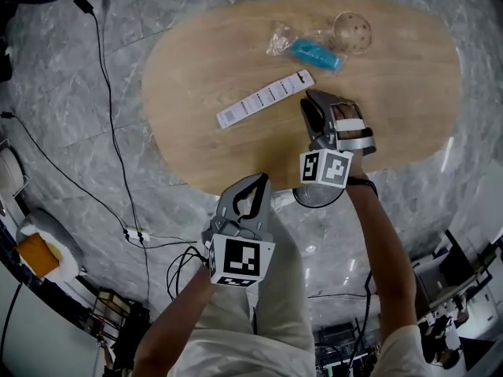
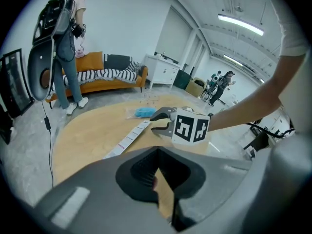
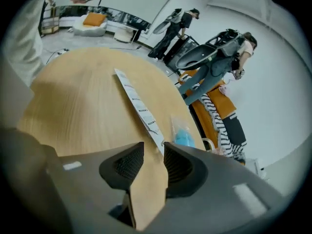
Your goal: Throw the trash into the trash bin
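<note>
Over the counter (image 1: pixel 196 85), the right hand-held gripper (image 1: pixel 313 102), jaws narrowly apart and empty, points beside 1 paper strip (image 1: pixel 265 98); the left hand-held gripper (image 1: pixel 256 184) has its jaws together.

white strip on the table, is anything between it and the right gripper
Nothing visible. The white strip lies flat on the bare table, with one end just past the right gripper, whose jaws are parted and empty. The bagged blue item sits farther off, clear of that line. No trash bin shows in any view.

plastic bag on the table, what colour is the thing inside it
Bright blue: the blue item sits inside the clear plastic bag, and it shows best in the head view.
</note>
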{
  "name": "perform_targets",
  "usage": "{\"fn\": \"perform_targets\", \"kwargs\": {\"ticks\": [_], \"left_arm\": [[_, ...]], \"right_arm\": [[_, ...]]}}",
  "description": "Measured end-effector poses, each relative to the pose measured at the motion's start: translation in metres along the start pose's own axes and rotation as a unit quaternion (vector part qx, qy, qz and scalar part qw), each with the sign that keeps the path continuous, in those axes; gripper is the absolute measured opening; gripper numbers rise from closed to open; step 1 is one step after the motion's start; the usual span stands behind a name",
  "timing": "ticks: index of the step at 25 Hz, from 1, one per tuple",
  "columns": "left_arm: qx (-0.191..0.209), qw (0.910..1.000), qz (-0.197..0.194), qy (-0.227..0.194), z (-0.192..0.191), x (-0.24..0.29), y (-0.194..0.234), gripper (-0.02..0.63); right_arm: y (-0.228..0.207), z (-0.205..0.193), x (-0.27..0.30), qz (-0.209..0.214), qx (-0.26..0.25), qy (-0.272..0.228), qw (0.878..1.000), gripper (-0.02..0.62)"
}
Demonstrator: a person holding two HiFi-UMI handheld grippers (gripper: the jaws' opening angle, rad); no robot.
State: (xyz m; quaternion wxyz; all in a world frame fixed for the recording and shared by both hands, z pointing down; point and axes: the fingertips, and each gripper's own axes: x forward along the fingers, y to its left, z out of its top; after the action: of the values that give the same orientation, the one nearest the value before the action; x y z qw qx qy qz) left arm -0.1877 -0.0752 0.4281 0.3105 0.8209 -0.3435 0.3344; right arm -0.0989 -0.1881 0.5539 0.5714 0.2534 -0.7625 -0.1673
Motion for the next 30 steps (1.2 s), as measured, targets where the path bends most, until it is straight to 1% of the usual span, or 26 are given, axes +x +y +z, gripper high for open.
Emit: {"fn": "perform_targets", "kwargs": {"ticks": [3, 5, 7, 8, 10, 14, 18, 20, 22, 25, 30], "left_arm": [[-0.007, 1.0000, 0.004, 0.001, 0.000, 0.000, 0.007, 0.000], [-0.010, 0.9999, 0.006, 0.000, 0.000, -0.002, 0.011, 0.000], [-0.014, 0.9999, 0.009, 0.000, 0.000, -0.003, 0.014, 0.000], [-0.015, 0.9998, 0.010, 0.000, 0.000, -0.003, 0.016, 0.000], [-0.018, 0.9998, 0.011, -0.001, 0.000, -0.003, 0.017, 0.000], [-0.016, 0.9998, 0.009, -0.002, 0.001, -0.003, 0.014, 0.000], [-0.011, 0.9999, 0.007, -0.003, 0.001, -0.003, 0.010, 0.000], [-0.007, 1.0000, 0.006, -0.004, 0.002, -0.003, 0.008, 0.000], [-0.001, 1.0000, 0.004, -0.005, 0.003, -0.004, 0.003, 0.000], [0.009, 0.9999, -0.002, -0.006, 0.004, -0.004, -0.007, 0.000], [0.025, 0.9996, -0.013, -0.004, 0.000, 0.000, -0.026, 0.000]], "right_arm": [[-0.005, -0.002, 0.010, -0.018, -0.082, 0.010, 0.996, 0.150], [-0.008, -0.002, 0.017, -0.023, -0.133, 0.013, 0.991, 0.150], [-0.009, 0.001, 0.024, -0.022, -0.173, 0.013, 0.985, 0.145], [-0.010, 0.002, 0.028, -0.022, -0.185, 0.013, 0.982, 0.128], [-0.014, 0.005, 0.031, -0.027, -0.193, 0.012, 0.981, 0.035], [-0.020, 0.008, 0.026, -0.037, -0.172, 0.012, 0.984, 0.032], [-0.016, 0.011, 0.014, -0.027, -0.130, 0.001, 0.991, 0.032], [-0.011, 0.014, 0.006, -0.013, -0.097, -0.008, 0.995, 0.032], [-0.007, 0.016, -0.005, 0.001, -0.054, -0.014, 0.998, 0.032], [-0.004, 0.014, -0.021, 0.007, -0.010, -0.017, 1.000, 0.032], [0.004, 0.004, -0.044, -0.002, 0.015, -0.015, 1.000, 0.032]]}}
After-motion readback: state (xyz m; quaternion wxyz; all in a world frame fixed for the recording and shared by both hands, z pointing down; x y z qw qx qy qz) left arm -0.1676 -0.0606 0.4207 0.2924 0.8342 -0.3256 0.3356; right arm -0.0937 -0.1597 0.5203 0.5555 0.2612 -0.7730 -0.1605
